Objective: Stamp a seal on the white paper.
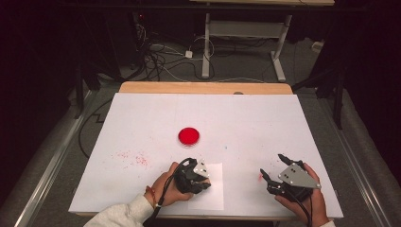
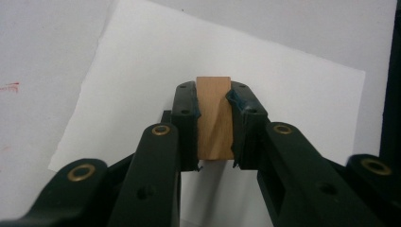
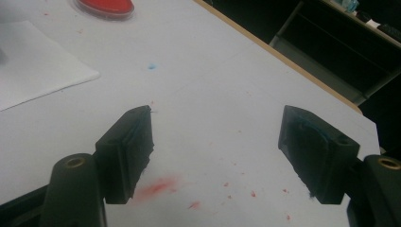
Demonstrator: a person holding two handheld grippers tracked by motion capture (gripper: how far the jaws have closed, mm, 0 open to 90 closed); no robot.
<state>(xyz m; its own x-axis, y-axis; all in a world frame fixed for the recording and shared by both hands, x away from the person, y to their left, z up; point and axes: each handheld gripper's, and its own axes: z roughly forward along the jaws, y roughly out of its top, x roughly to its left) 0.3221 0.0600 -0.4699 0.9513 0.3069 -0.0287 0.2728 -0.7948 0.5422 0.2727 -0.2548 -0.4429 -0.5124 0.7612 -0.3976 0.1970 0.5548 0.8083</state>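
A small wooden block [image 2: 215,118] is clamped upright between the pads of my left gripper [image 2: 214,101], directly over a white sheet of paper [image 2: 142,71]. From above, the left gripper [image 1: 204,182] rests on that paper [image 1: 212,196] near the table's front edge. A round red ink pad [image 1: 189,135] lies at the table's middle, and it appears at the top left [image 3: 105,6] in the right gripper view. My right gripper [image 1: 273,167] hovers at the front right; its jaws [image 3: 217,151] stand wide apart with nothing between them.
Red ink smears mark the white table cover [image 1: 142,109] at the left [image 1: 135,158] and under the right gripper [image 3: 156,187]. The wooden table edge [image 1: 203,87] runs along the back. Beyond it are a desk frame [image 1: 241,33] and floor cables [image 1: 161,59].
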